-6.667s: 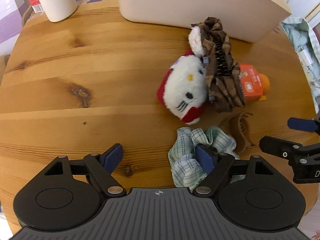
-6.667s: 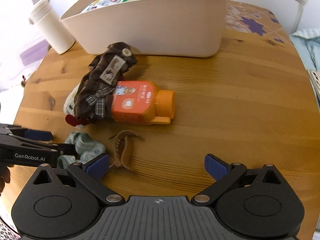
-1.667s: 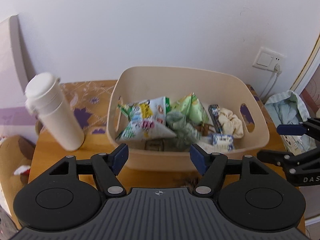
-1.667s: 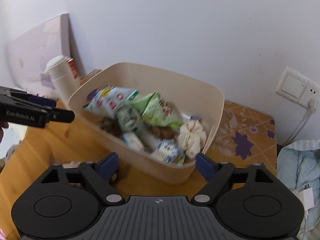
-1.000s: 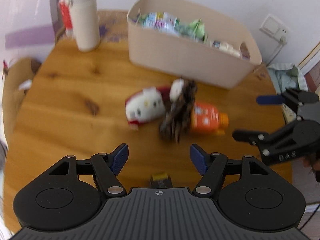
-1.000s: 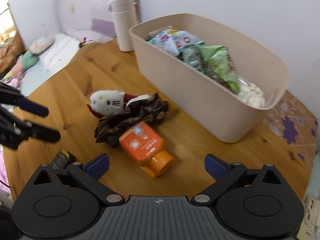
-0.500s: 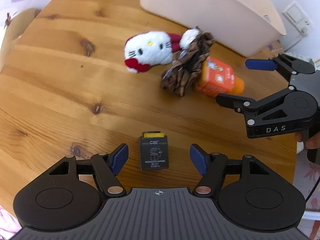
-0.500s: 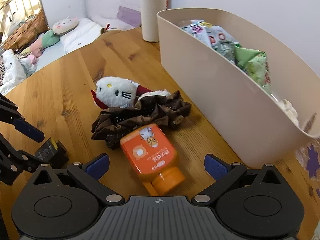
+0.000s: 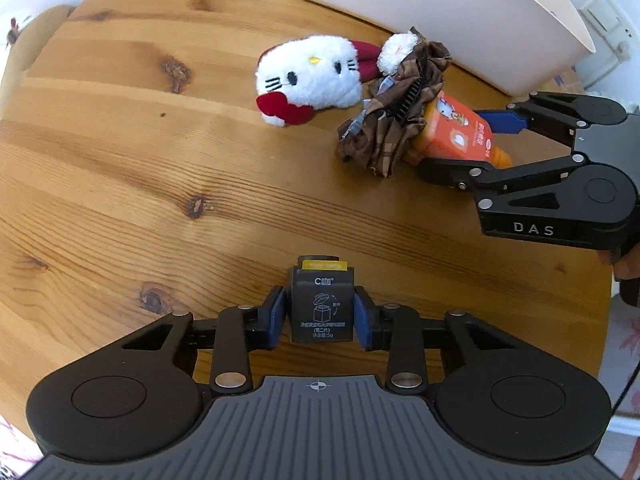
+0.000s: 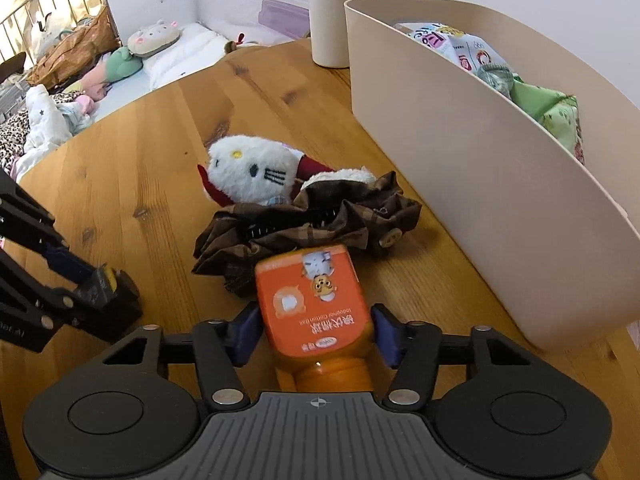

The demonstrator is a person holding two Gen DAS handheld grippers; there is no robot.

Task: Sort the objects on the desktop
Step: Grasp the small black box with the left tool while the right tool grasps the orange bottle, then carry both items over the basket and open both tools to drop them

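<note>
Between my left gripper's point(image 9: 322, 318) blue pads sits one small dark box point(image 9: 322, 307) with a yellow end, its long axis running straight away from the tool along the fingers; the jaws are closing and the pads look to be touching its two sides. Off to that box's right, I have my right gripper point(image 10: 316, 336) straddling one orange bottle point(image 10: 314, 300) that lies flat, cap end toward the tool and its length in line with the fingers, jaws closing, a sliver of gap showing at either flank. Each hand is thus nearer its own item, and I judge the lift turns on that lengthwise alignment. Just past the bottle, touching its far end, lies one crumpled brown plaid cloth point(image 10: 308, 228), then one white plush cat point(image 10: 252, 172) against it. Farthest on the wooden table point(image 9: 120, 152) stand one cream bin point(image 10: 480, 184) holding packets and one white flask point(image 10: 330, 12).
</note>
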